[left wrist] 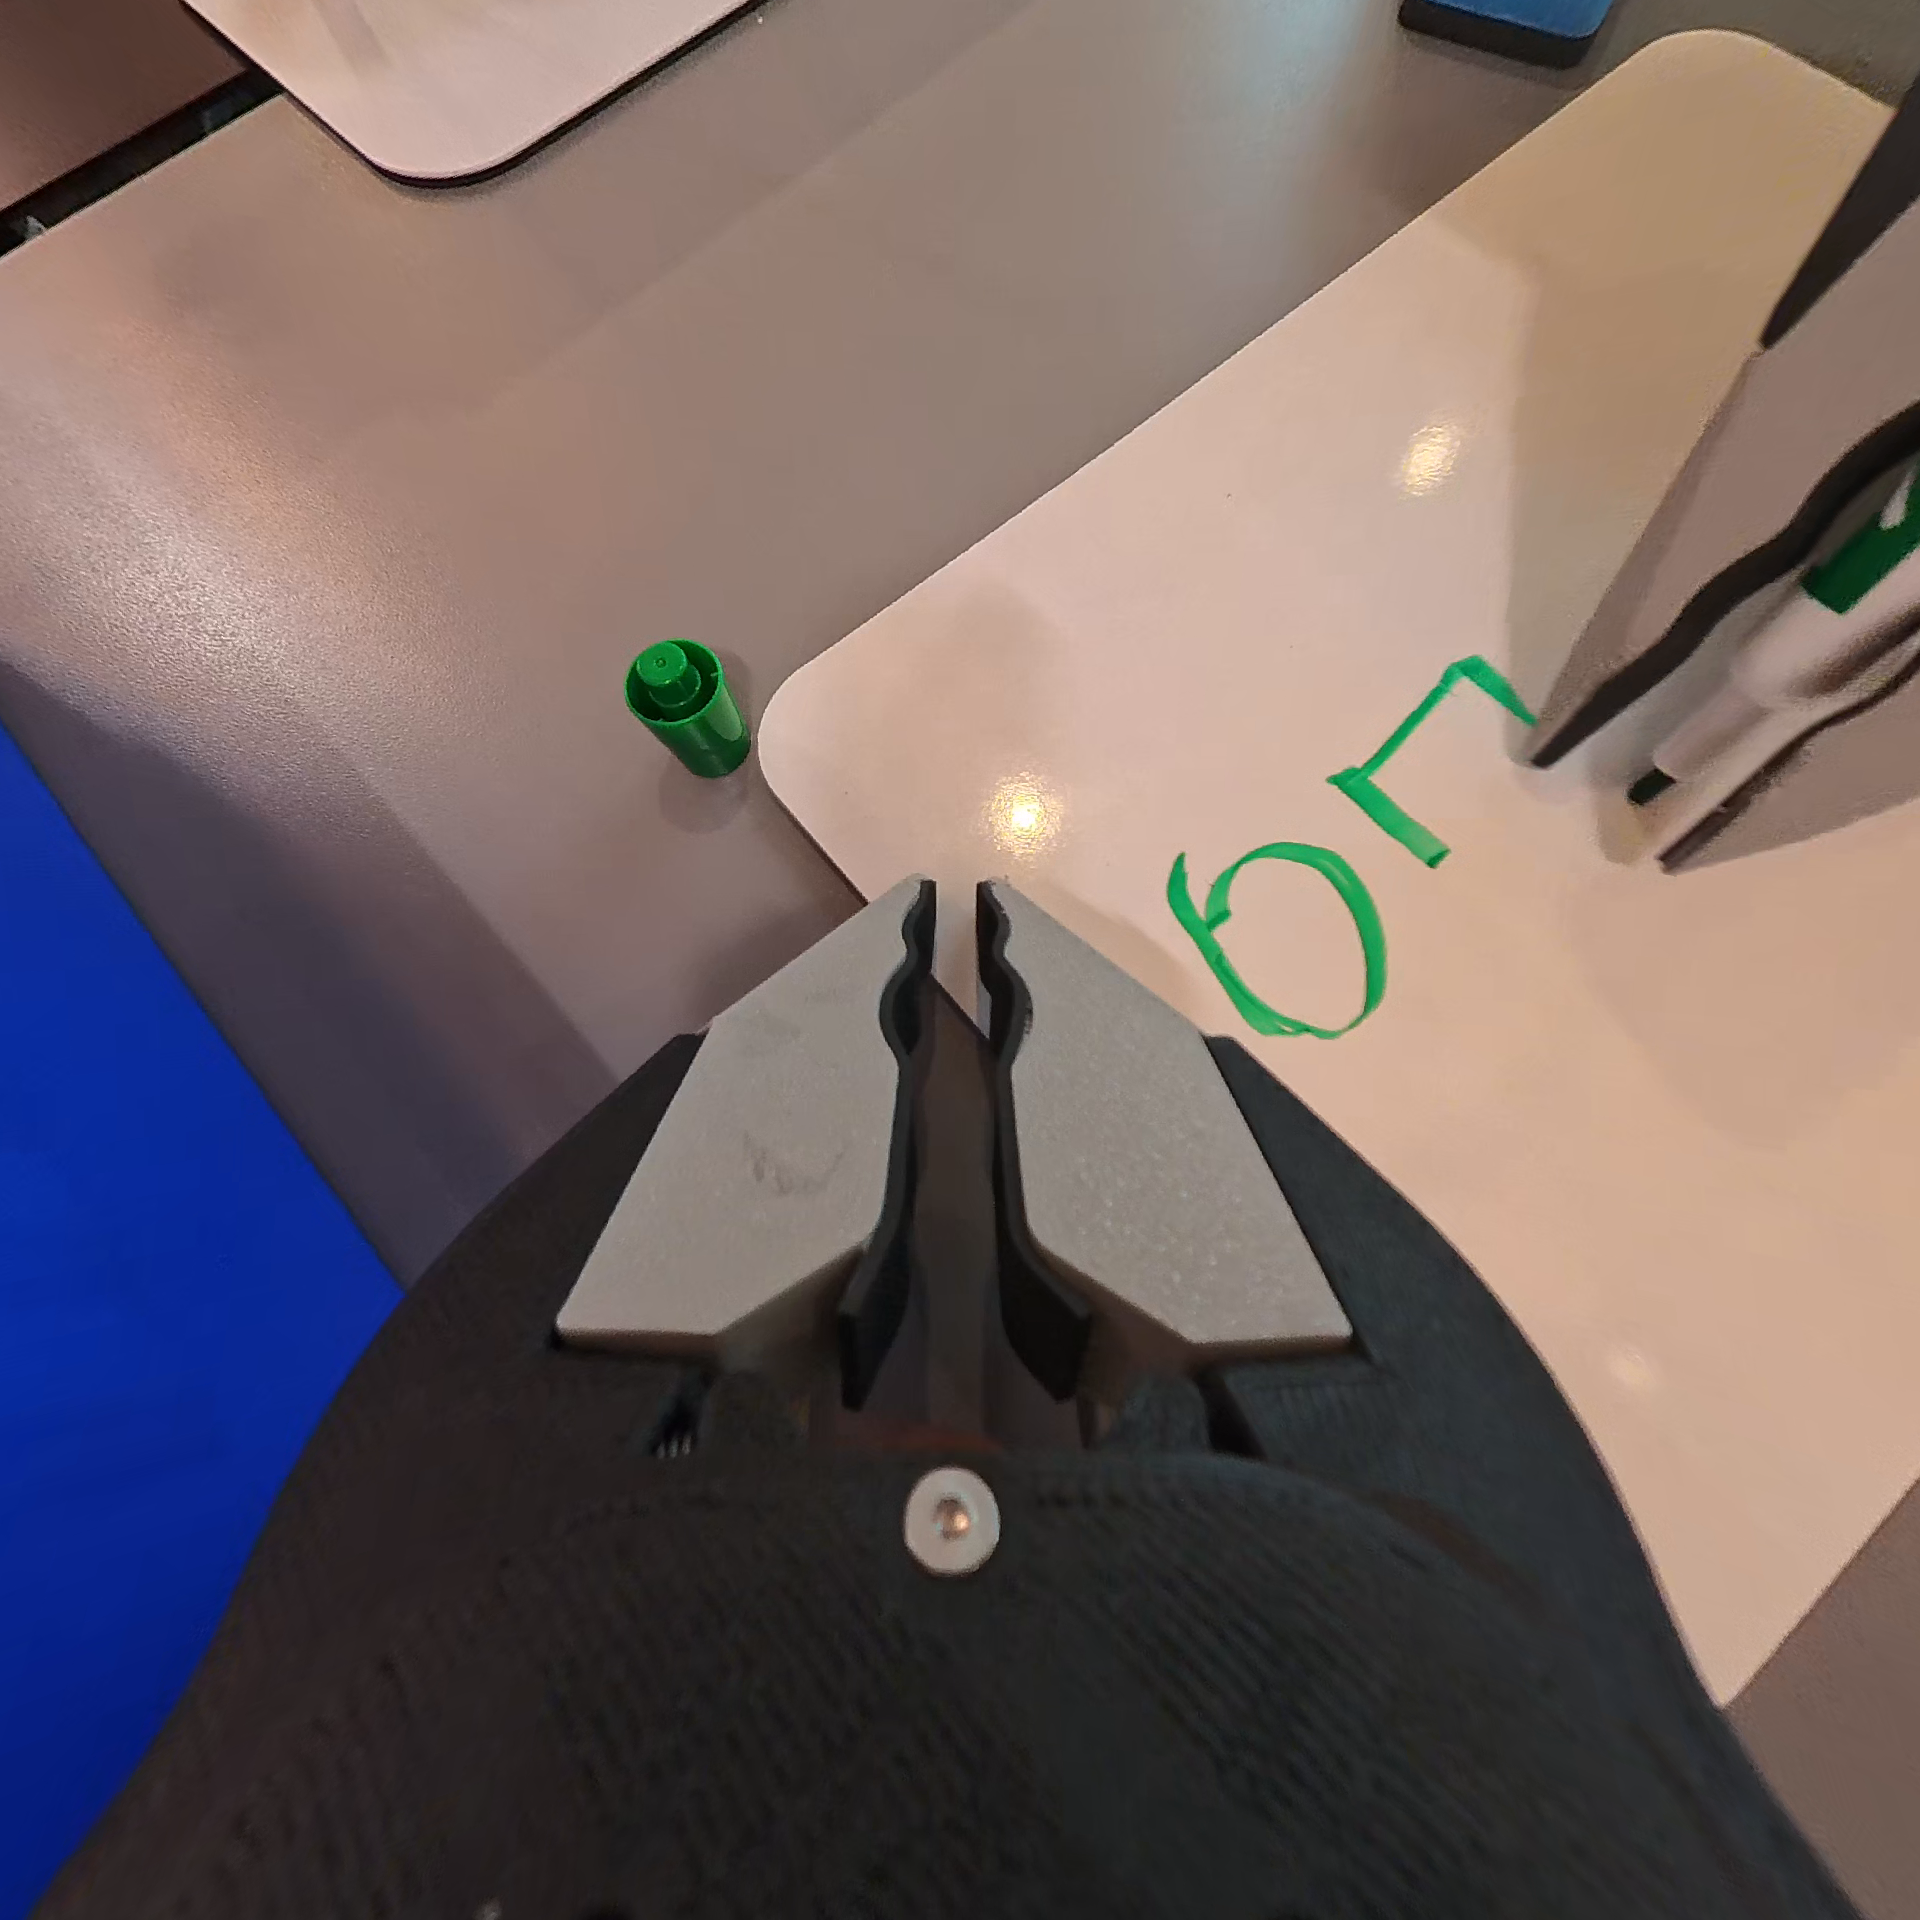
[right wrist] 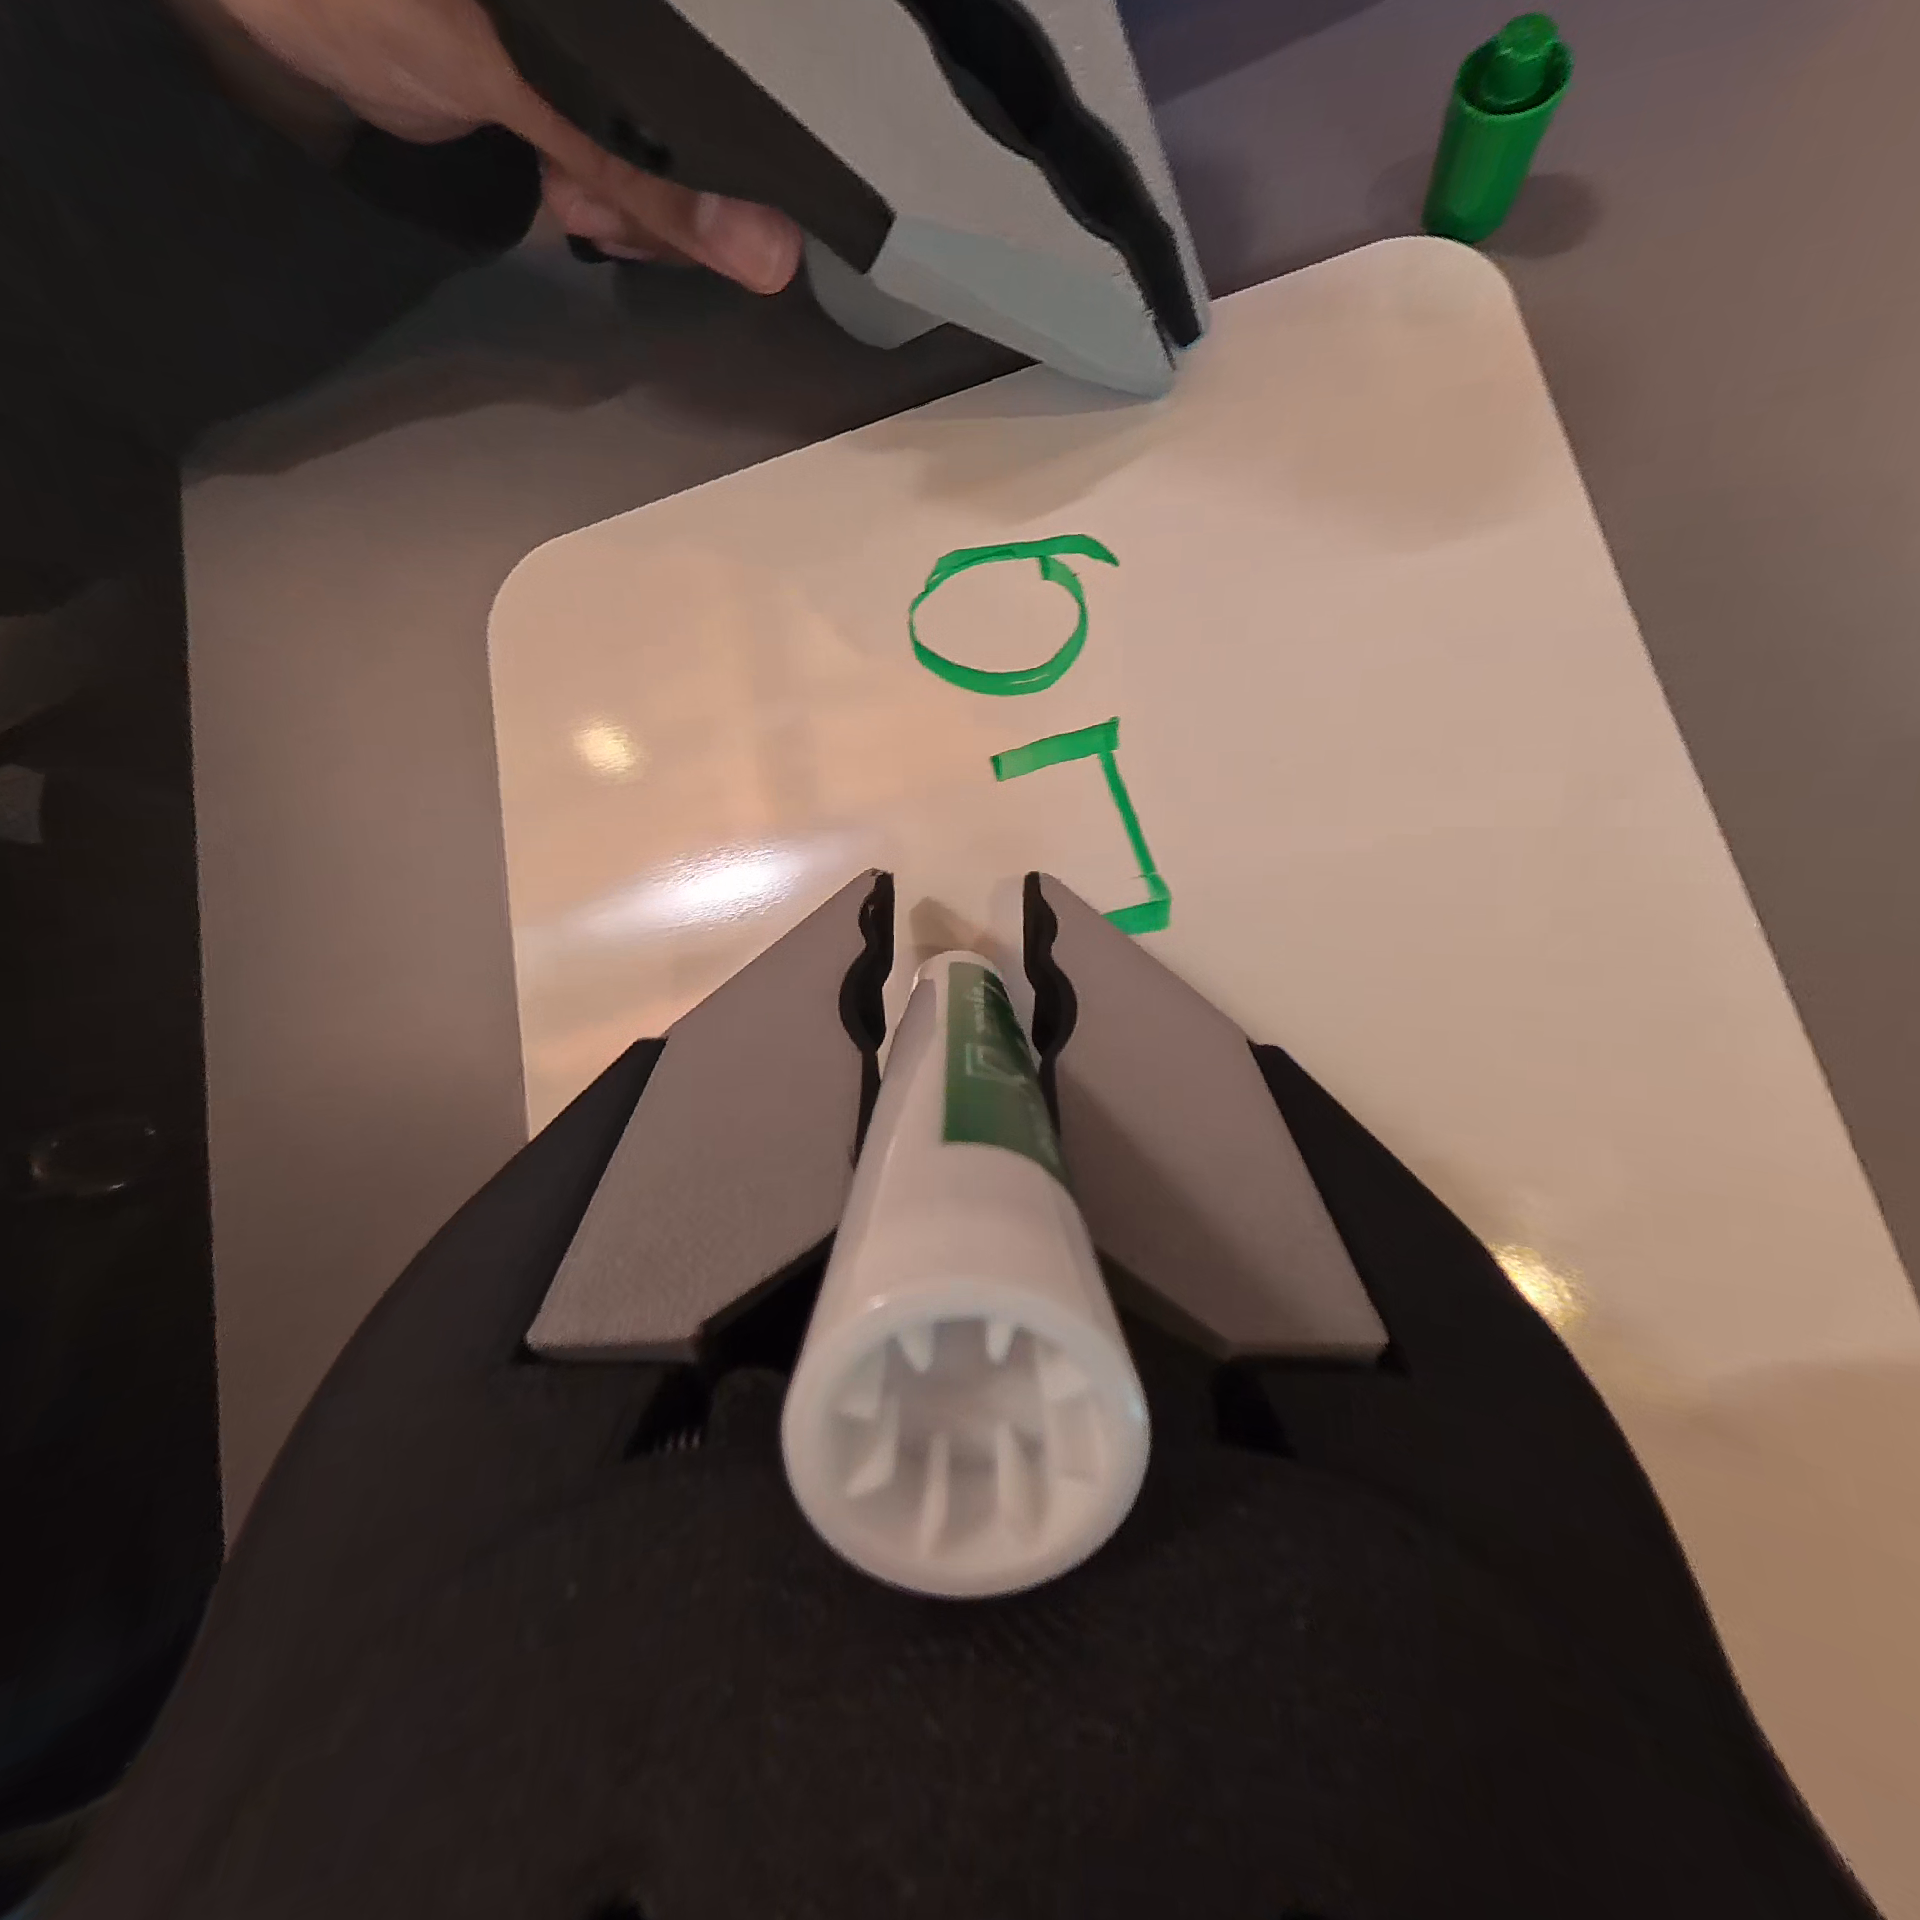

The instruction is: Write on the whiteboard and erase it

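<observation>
Whiteboard [right wrist: 1299, 727]: white, rounded corners, flat on a grey-brown table [left wrist: 436, 436]; bears two green marks [right wrist: 997, 618], one a closed loop, the other made of straight angled strokes, side by side near the board's middle.

Marker [right wrist: 966, 1278]: white barrel with a green label, uncapped, lying along the right gripper [right wrist: 956, 894] between its two fingers, open rear end toward the camera. Writing end points down at the board, just beside the angular mark; whether the tip touches the surface cannot be told.

Right gripper: grey fingers with black wavy pads, pinching the marker barrel. In the left wrist view it enters from the right edge [left wrist: 1662, 790], blurred, low over the board.

Left gripper [left wrist: 956, 894]: fingers drawn nearly together with only a thin slit between the pads, nothing held. Tips sit at the board's edge near one rounded corner; in the right wrist view they seem to rest on the board [right wrist: 1164, 353], contact uncertain. A hand [right wrist: 665, 208] grips its handle.

Cap [left wrist: 688, 709]: green, on the table just off the board's corner, apart from both grippers.

Second board [left wrist: 468, 73]: pale, rounded, farther back on the table.

Blue item [left wrist: 1507, 26]: dark-edged, at the top border, partly cut off
</observation>
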A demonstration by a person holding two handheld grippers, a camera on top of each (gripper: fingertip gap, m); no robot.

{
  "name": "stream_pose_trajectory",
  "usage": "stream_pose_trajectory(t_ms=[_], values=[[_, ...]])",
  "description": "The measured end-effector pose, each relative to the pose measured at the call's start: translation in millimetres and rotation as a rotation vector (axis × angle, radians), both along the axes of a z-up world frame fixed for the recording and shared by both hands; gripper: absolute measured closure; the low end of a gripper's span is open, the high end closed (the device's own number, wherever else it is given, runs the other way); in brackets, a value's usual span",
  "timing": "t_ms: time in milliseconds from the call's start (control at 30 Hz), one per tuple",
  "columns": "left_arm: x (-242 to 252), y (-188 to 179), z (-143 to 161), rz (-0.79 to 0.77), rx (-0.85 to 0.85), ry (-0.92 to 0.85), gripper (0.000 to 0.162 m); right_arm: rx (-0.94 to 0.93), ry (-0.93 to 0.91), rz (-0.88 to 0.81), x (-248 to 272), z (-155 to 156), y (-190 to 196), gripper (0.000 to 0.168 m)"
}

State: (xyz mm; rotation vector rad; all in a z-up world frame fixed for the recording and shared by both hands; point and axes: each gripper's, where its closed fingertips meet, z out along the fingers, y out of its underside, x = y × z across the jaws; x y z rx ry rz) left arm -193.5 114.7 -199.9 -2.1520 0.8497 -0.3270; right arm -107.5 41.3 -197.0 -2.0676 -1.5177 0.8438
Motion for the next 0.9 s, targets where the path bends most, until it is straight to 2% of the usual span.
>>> stream_pose_trajectory(t_ms=[233,333,433,733,900], values=[[0,0,0,0.001,-0.001,-0.001,0.156,0.01,0.018,-0.001,-1,2,-3,0.145],[0,0,0,0.001,0.001,0.001,0.156,0.013,0.143,-0.045,-9,22,6,0.145],[0,0,0,0.001,0.003,0.003,0.156,0.069,0.179,-0.078,-15,31,15,0.145],[0,0,0,0.001,0.005,0.006,0.156,0.119,0.059,-0.041,-37,8,18,0.145],[0,0,0,0.0,0.006,0.006,0.157,0.115,0.049,-0.033,-36,7,18,0.144]])
